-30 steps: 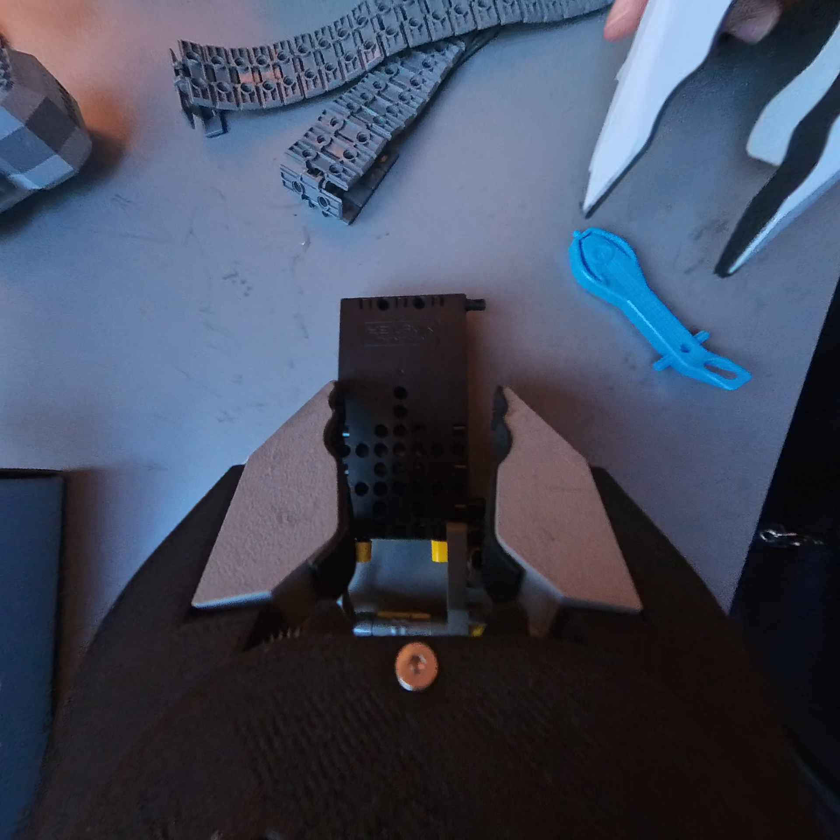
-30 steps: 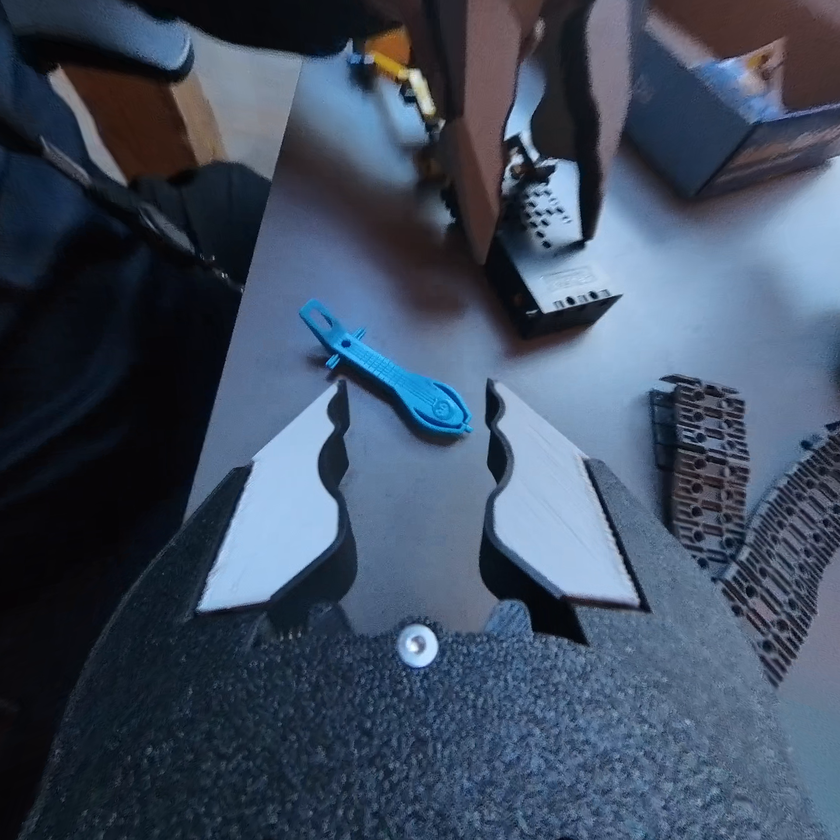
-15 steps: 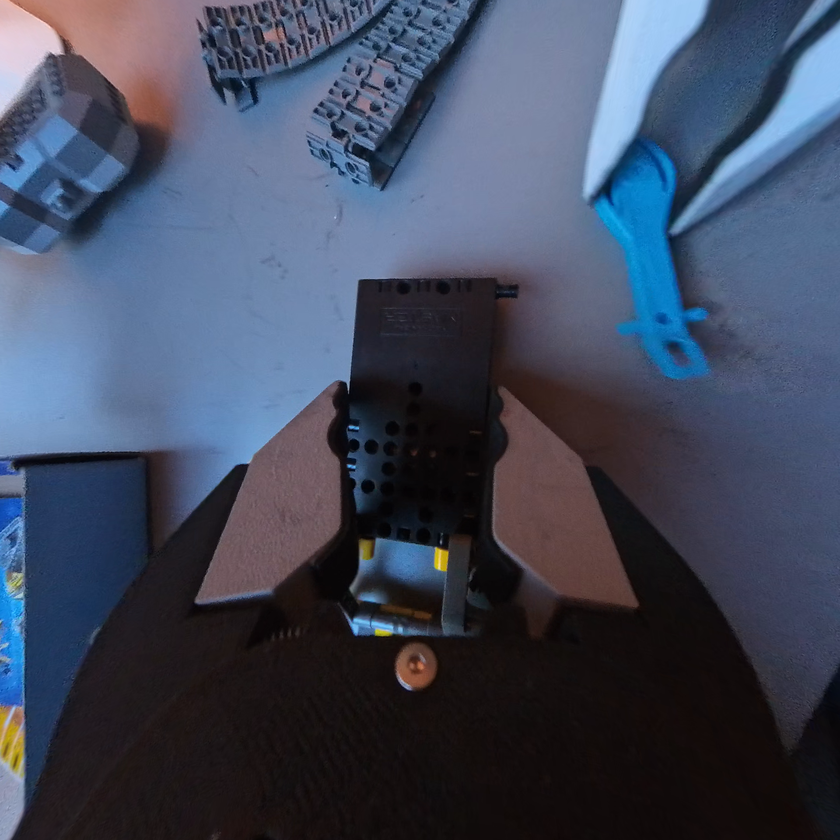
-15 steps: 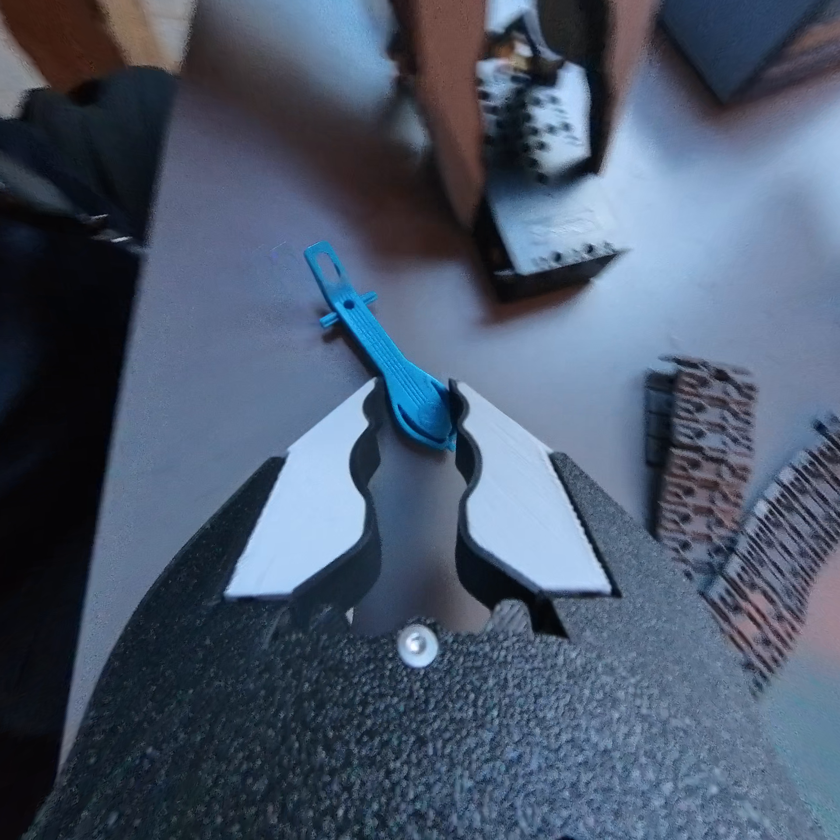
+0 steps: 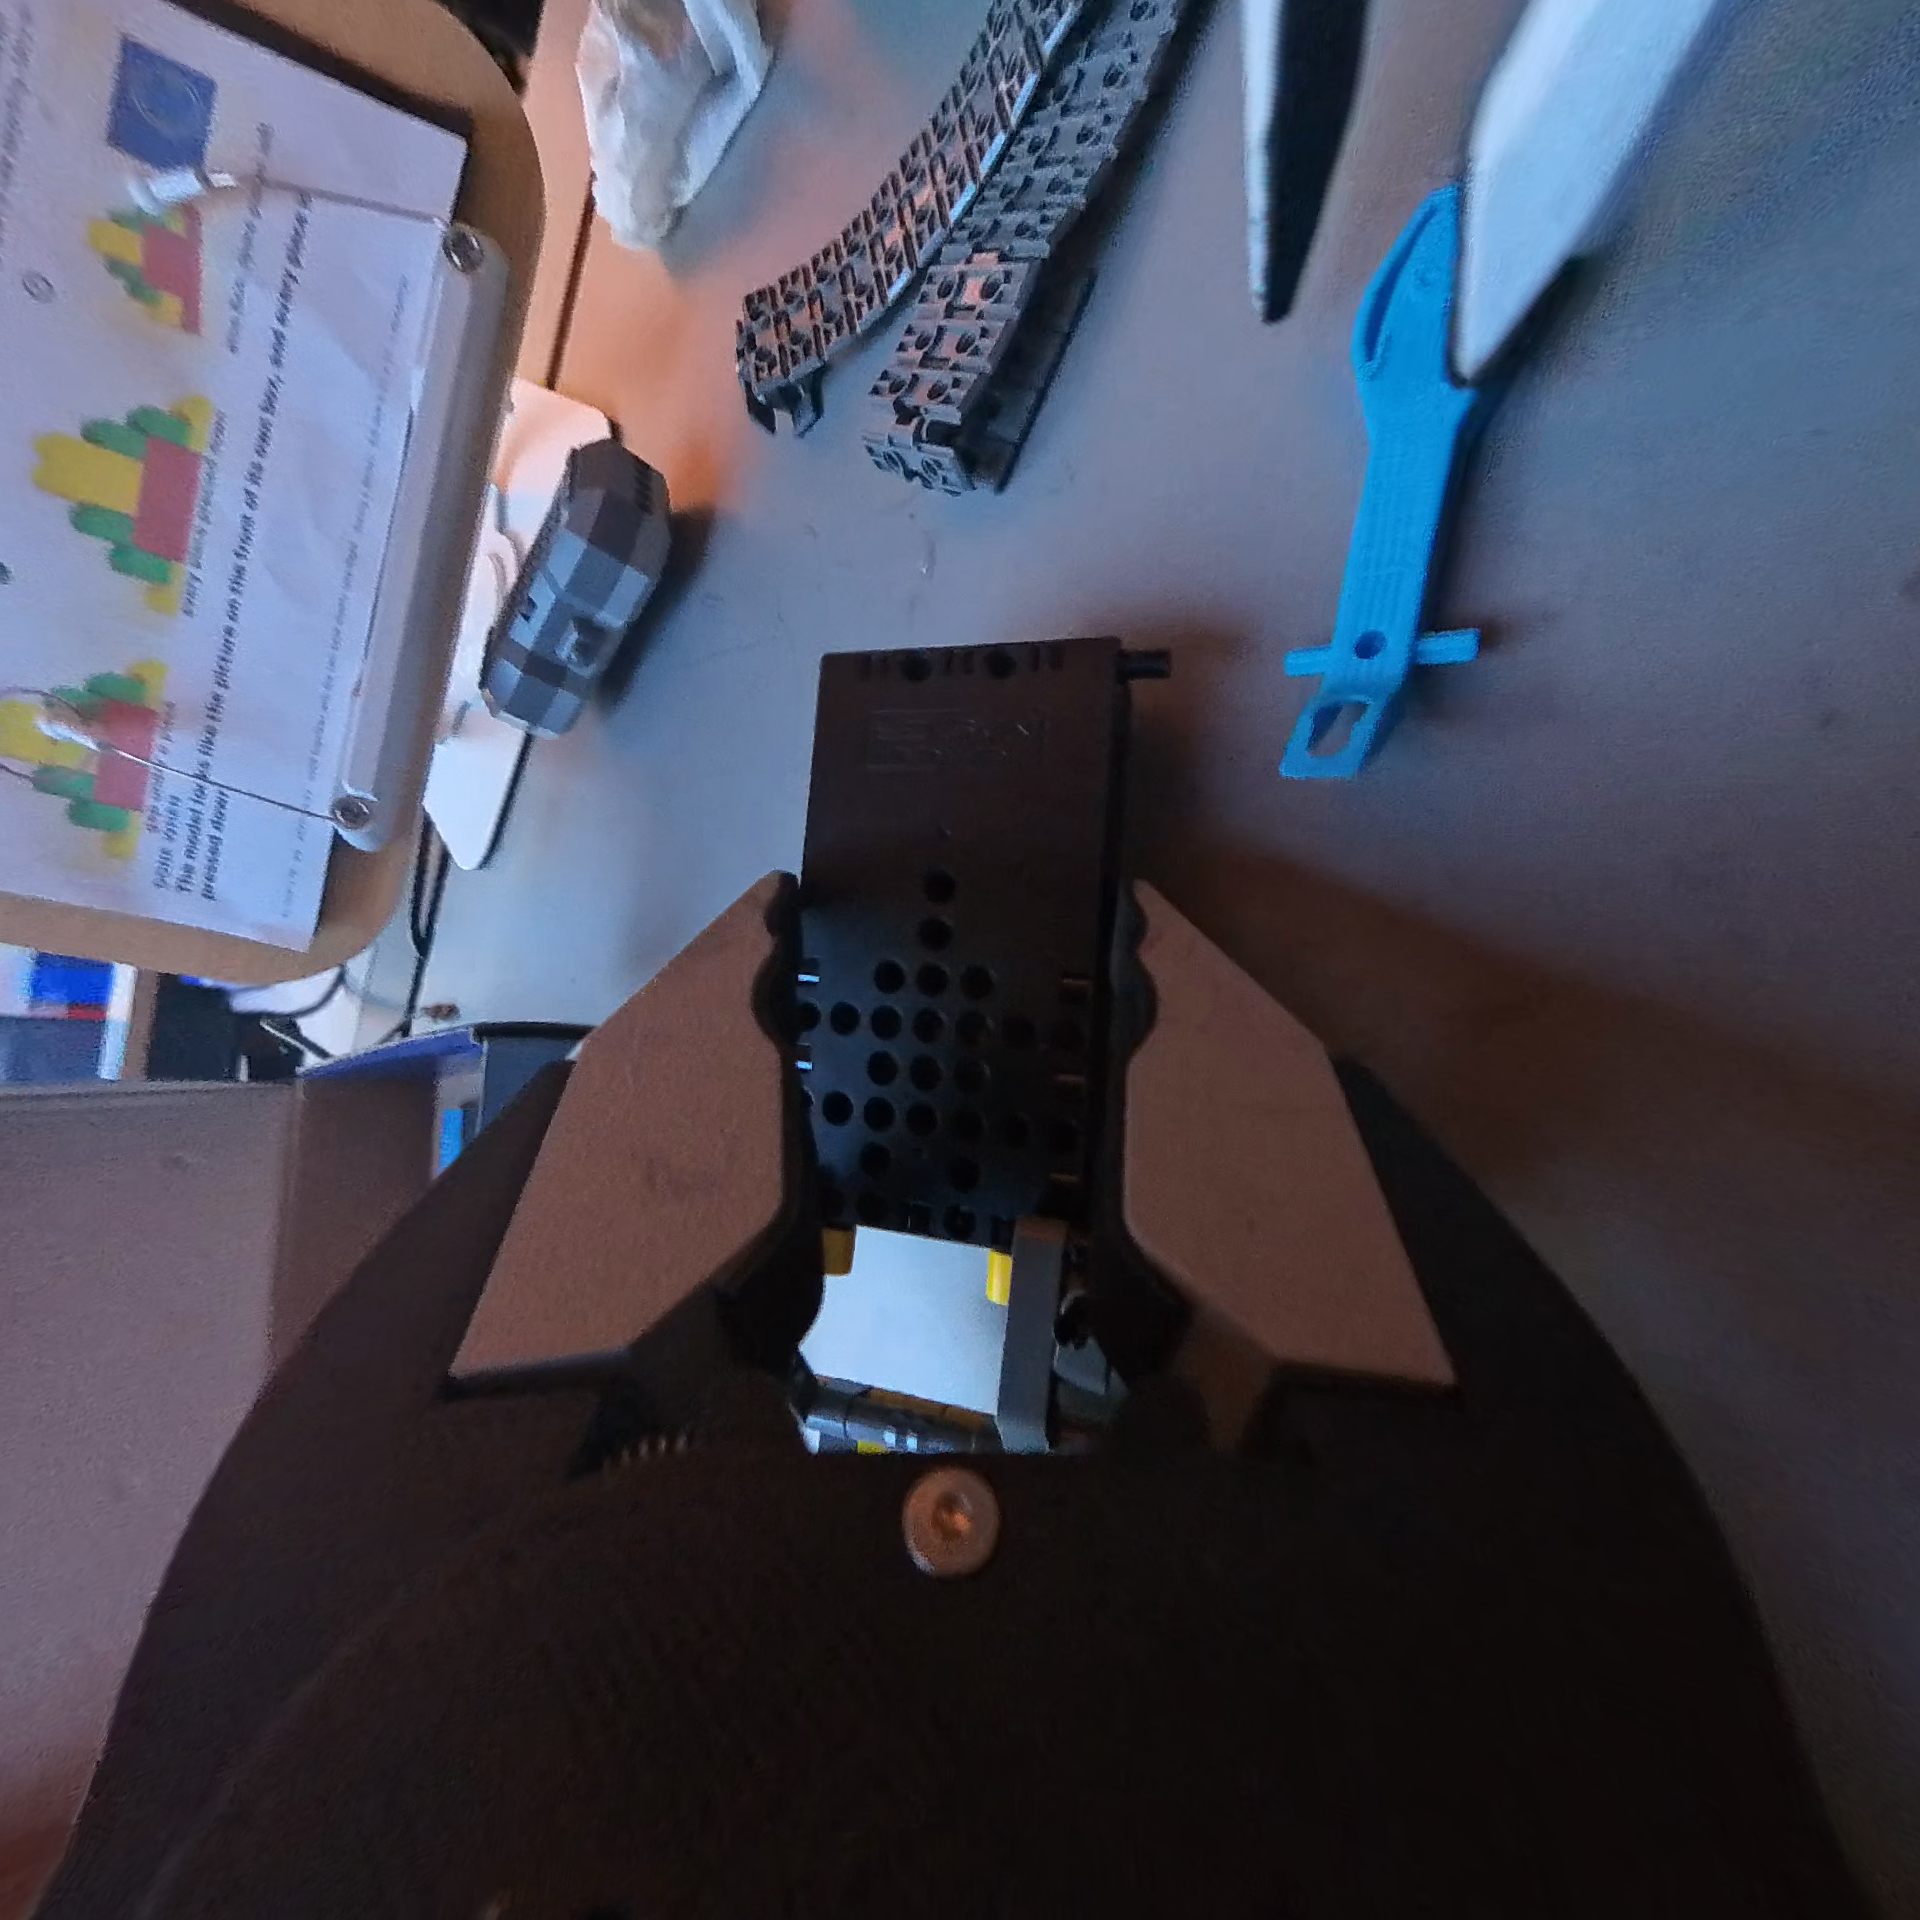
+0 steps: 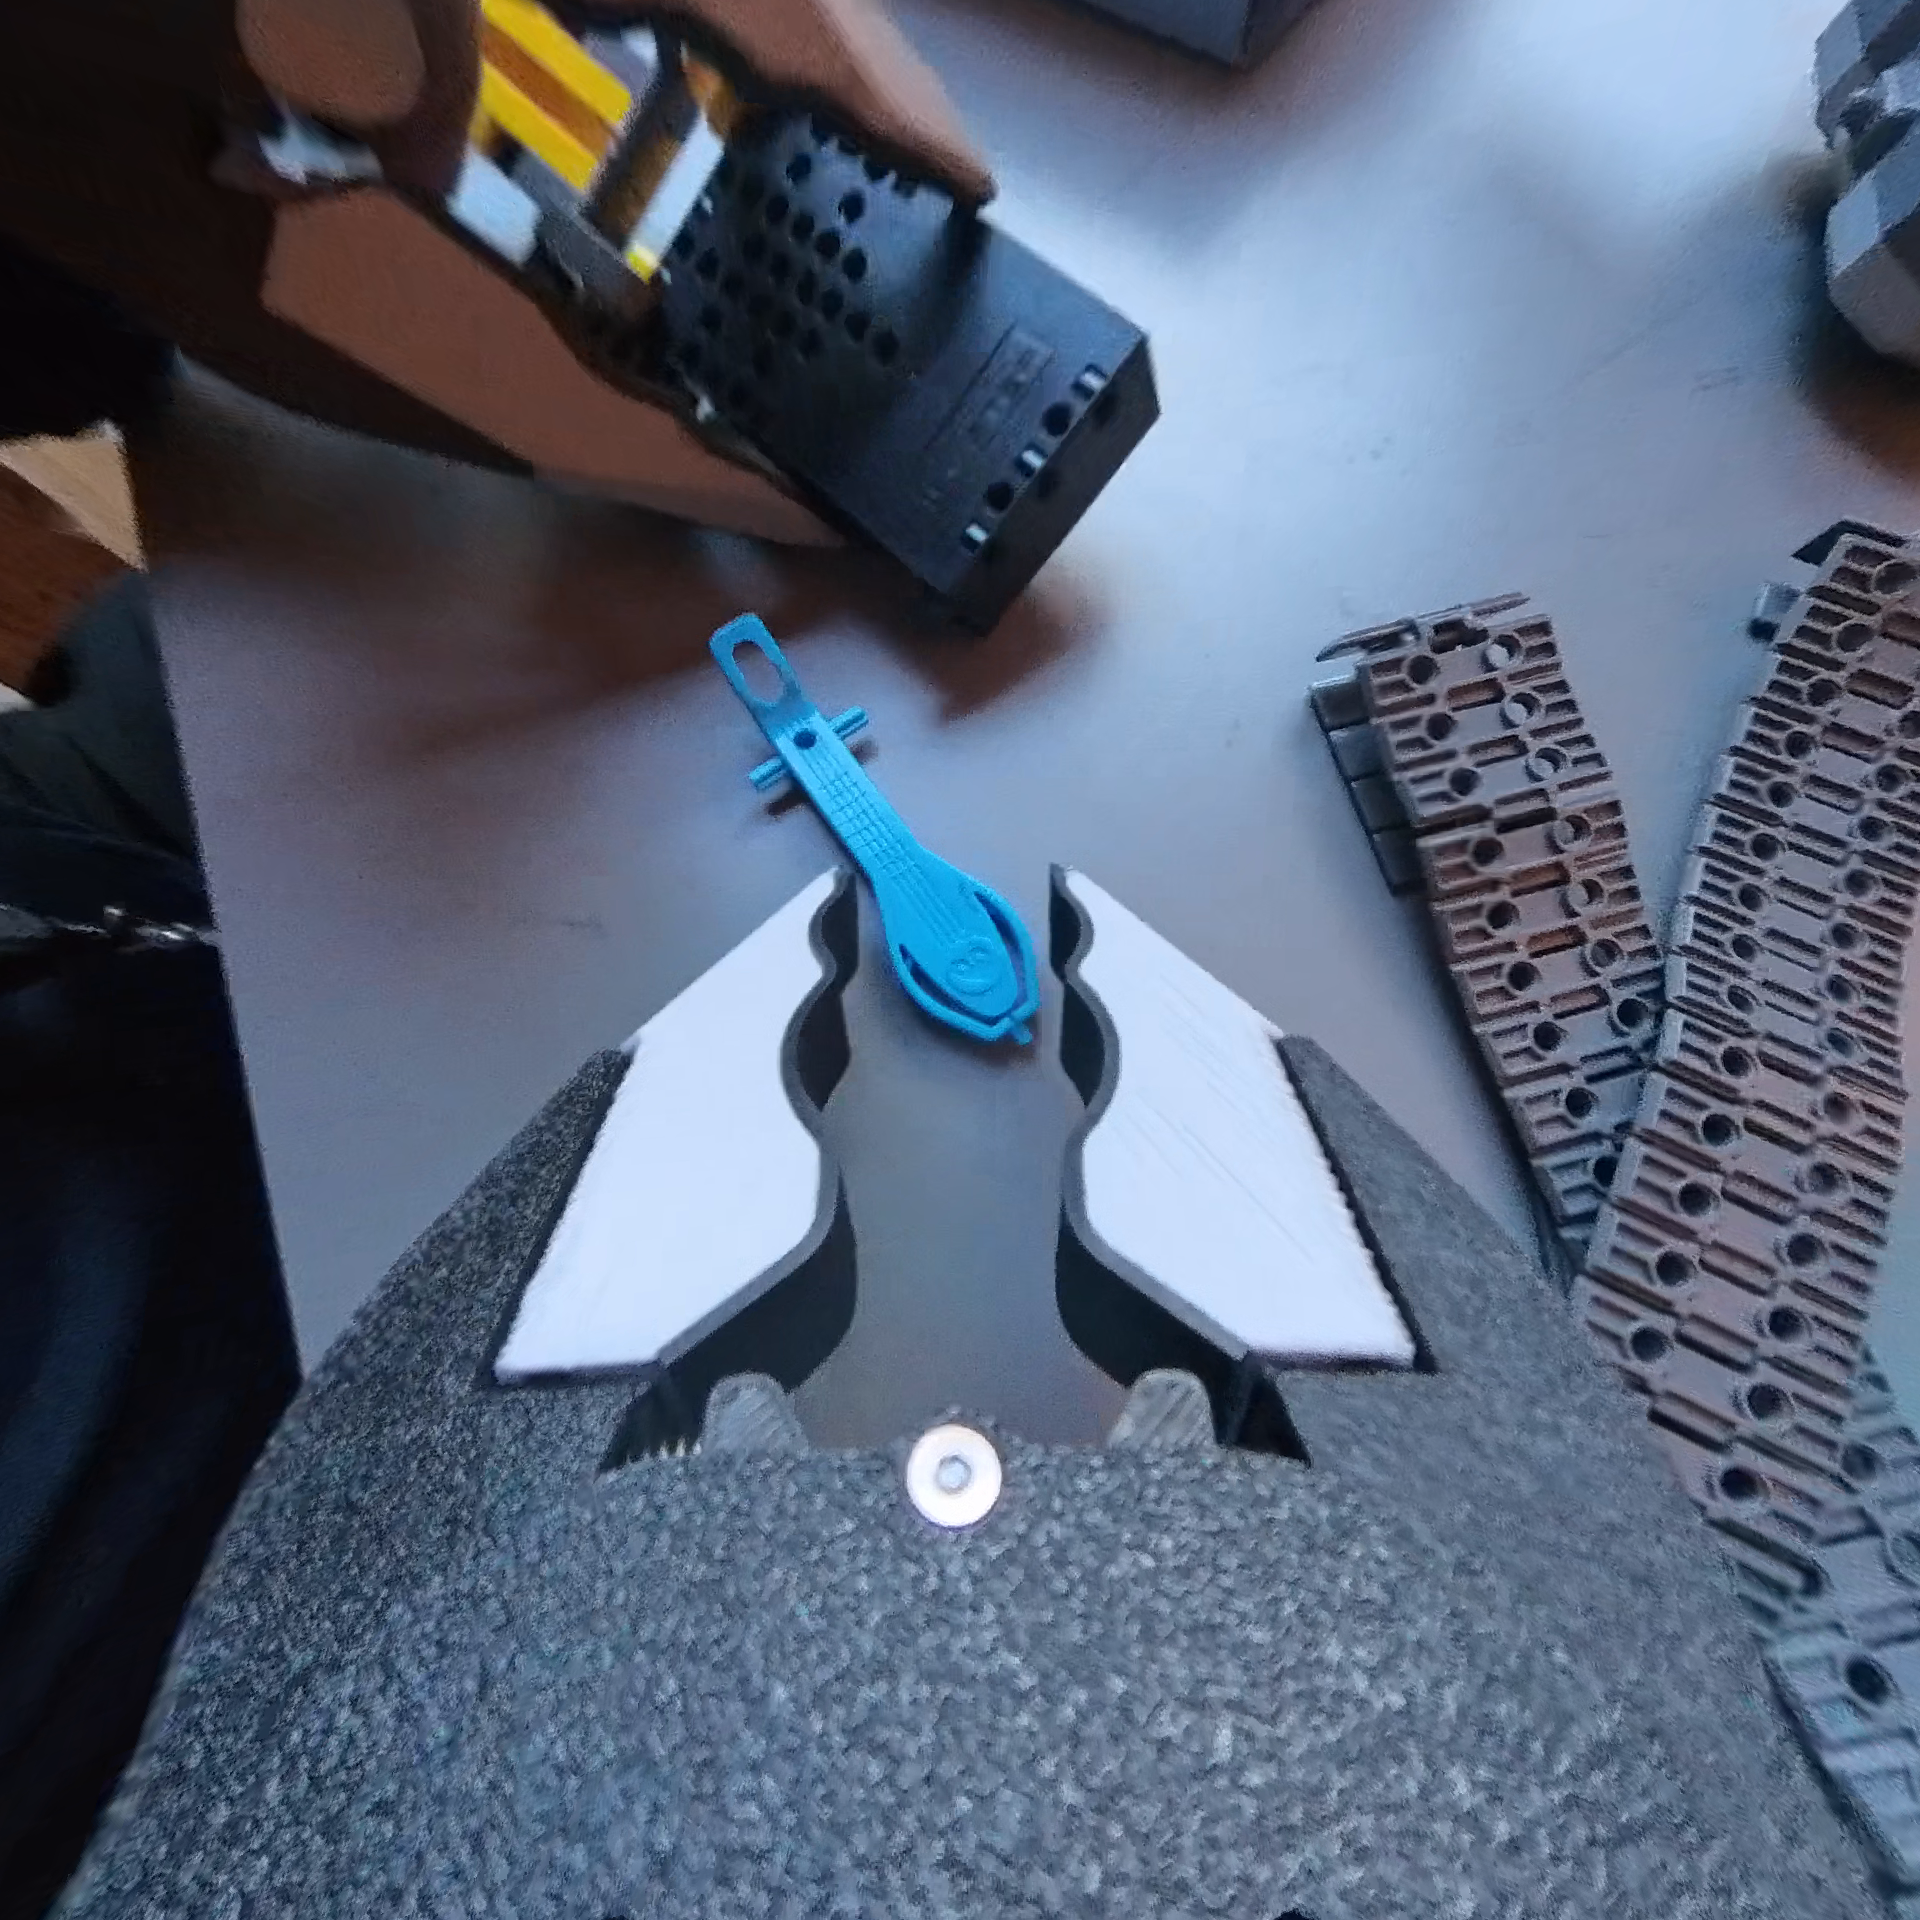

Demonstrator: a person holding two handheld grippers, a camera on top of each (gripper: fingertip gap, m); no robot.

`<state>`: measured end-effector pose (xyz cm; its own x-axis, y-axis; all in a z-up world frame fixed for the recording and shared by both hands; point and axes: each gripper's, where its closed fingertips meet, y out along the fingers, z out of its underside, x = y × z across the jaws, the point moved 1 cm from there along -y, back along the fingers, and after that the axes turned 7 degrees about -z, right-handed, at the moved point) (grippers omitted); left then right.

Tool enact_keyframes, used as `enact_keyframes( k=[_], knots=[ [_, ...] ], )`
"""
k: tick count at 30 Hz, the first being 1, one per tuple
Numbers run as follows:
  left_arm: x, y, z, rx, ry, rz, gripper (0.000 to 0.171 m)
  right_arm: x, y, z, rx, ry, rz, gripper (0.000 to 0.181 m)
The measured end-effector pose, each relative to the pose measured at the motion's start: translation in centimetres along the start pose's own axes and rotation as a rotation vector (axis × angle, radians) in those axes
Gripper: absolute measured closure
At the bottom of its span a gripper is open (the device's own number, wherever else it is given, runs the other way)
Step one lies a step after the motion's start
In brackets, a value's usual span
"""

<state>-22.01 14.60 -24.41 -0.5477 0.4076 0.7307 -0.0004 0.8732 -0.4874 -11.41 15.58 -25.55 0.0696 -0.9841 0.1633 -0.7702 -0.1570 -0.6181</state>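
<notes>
My left gripper (image 5: 956, 888) is shut on a black perforated brick-built block (image 5: 966, 769) with yellow and grey parts at its near end. The block's far end rests on or just above the grey table. The right wrist view shows the same block (image 6: 935, 343) between brown fingers (image 6: 468, 343). My right gripper (image 6: 953, 883) is open and low over the table. The wide end of a blue plastic tool (image 6: 961, 966) lies between its fingertips with small gaps on both sides. The tool's handle points away toward the block. The left wrist view shows the tool (image 5: 1392, 520) under the right gripper (image 5: 1371, 343).
Two grey track-link strips (image 6: 1662, 1039) lie right of the right gripper and also show in the left wrist view (image 5: 935, 291). A grey faceted brick piece (image 5: 582, 592) and a board with printed sheets (image 5: 208, 468) sit at left. The table edge and dark clothing (image 6: 83, 935) are at the near left. Left tips to right tips: about 11 cm. About 20 cm separates my left fingertips from the grey faceted brick piece (image 5: 582, 592).
My right gripper came down over the blue tool and narrowed its jaws around the wide end; the tool turned. My left gripper closed on the black block and swung its view leftward.
</notes>
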Motion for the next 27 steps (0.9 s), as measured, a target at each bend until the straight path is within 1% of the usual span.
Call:
enact_keyframes(
  k=[3,6,7,8,9,12,14,15,17,18,20,25,27],
  knots=[
    [-0.2,-0.5,-0.2,-0.038,0.044,-0.004,0.113,-0.8,-0.8,-1.2,-0.105,0.08,-0.079,0.148],
    [-0.1,-1.2,-0.5,-0.067,0.128,-0.051,0.113,-0.8,-1.0,-2.7,-0.178,0.111,-0.179,0.148],
    [-0.1,-1.5,-0.6,-0.076,0.162,-0.073,0.113,-0.5,-0.9,-2.8,-0.167,0.092,-0.206,0.147],
    [0.1,-1.8,-0.7,-0.082,0.194,-0.094,0.114,-0.1,-0.6,-2.6,-0.13,0.053,-0.226,0.141],
    [0.2,-2.0,-0.7,-0.085,0.221,-0.11,0.114,0.2,-0.4,-2.2,-0.081,-0.004,-0.221,0.137],
    [0.5,-2.4,-0.3,-0.079,0.263,-0.137,0.113,0.2,0.3,-0.5,0.058,-0.198,-0.143,0.13],
    [0.6,-2.3,-0.2,-0.071,0.269,-0.142,0.113,0.2,0.8,0.6,0.127,-0.267,-0.125,0.129],
    [0.5,-2.2,-0.2,-0.07,0.272,-0.142,0.113,0.3,1.0,0.8,0.134,-0.279,-0.131,0.128],
    [0.4,-2.0,-0.3,-0.071,0.278,-0.142,0.113,0.7,1.2,0.9,0.13,-0.262,-0.163,0.132],
    [0.3,-2.0,-0.4,-0.075,0.278,-0.14,0.113,0.9,1.2,1.0,0.137,-0.25,-0.181,0.137],
    [0.0,-1.9,-0.8,-0.086,0.282,-0.135,0.113,1.1,1.2,1.0,0.137,-0.251,-0.191,0.155],
    [-0.5,-1.8,-1.1,-0.098,0.311,-0.133,0.113,1.2,1.0,1.1,0.134,-0.228,-0.18,0.162],
    [-0.2,-1.7,-0.9,-0.092,0.319,-0.156,0.113,1.3,0.9,1.3,0.132,-0.222,-0.182,0.162]
  ],
)
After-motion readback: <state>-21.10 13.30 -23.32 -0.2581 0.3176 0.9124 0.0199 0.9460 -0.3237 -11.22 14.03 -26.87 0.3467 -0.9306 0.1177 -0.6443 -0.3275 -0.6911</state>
